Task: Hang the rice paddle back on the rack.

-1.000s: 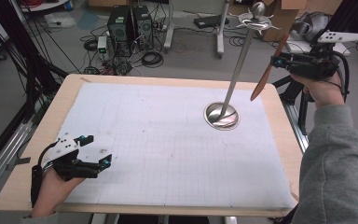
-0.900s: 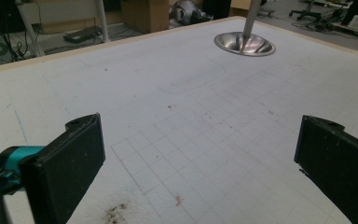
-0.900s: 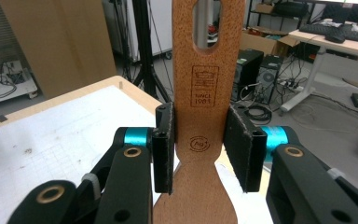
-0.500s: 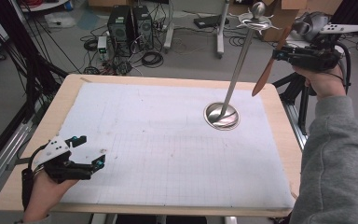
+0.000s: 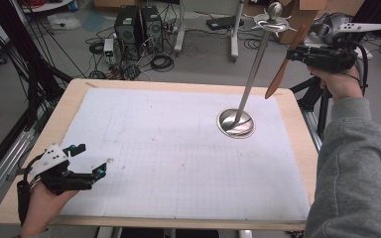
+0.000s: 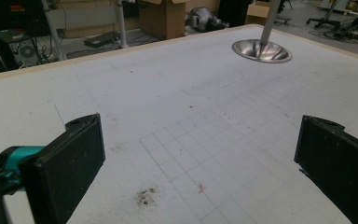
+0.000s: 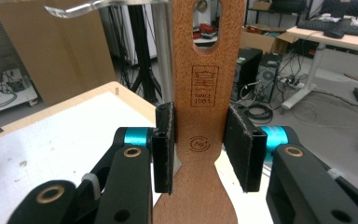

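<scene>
A wooden spatula [image 5: 280, 75] hangs tilted in the air at the far right, with my right gripper [image 5: 293, 52] shut on its handle. In the right gripper view both pads [image 7: 164, 147] press the spatula [image 7: 205, 88] below its hanging hole. The spatula is just right of the top of a metal stand [image 5: 250, 79], whose hooked head [image 5: 273, 19] rises from a round base [image 5: 235, 124] on the table. My left gripper [image 5: 93, 159] rests low at the table's near left, open, and nothing lies between its jaws in the left gripper view [image 6: 200, 158].
White gridded paper [image 5: 178, 163] covers the wooden table [image 5: 297, 148]. The stand's base [image 6: 261, 50] is far ahead of the left gripper. On the floor beyond the table are computer towers [image 5: 136, 25], cables and cardboard boxes. A tripod [image 5: 310, 94] stands at the table's right edge.
The right gripper has lifted the spatula slightly, nearer the stand's top. The left gripper has drifted a little toward the table's left edge, still open.
</scene>
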`<state>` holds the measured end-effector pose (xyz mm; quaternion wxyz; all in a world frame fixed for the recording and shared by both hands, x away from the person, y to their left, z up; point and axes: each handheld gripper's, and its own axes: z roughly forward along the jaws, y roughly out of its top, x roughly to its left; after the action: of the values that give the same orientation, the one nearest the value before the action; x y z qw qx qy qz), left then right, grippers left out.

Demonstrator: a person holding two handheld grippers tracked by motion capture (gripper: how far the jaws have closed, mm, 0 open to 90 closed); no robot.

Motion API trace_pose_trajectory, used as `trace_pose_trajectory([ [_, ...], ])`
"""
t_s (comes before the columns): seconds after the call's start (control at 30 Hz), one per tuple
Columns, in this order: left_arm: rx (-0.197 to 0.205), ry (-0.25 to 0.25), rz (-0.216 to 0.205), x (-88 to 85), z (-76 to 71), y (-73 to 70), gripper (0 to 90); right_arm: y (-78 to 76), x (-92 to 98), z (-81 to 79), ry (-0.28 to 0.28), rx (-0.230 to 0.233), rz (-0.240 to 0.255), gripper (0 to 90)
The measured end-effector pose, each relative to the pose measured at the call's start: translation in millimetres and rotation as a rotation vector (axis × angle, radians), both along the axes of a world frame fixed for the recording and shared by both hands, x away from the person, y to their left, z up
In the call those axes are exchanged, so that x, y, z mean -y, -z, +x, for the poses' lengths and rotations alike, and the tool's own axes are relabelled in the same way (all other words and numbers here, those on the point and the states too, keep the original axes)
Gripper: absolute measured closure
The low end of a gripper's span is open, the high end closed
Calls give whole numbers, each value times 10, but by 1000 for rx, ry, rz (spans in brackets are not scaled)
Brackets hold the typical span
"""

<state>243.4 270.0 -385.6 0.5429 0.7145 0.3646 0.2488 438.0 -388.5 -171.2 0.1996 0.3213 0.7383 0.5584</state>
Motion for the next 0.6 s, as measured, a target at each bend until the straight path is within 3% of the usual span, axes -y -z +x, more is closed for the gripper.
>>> trace_pose_trajectory([
  [0.6, 10, 10, 2, 1, -6, 3, 21, -4, -31, 33, 13, 6, 11, 648],
])
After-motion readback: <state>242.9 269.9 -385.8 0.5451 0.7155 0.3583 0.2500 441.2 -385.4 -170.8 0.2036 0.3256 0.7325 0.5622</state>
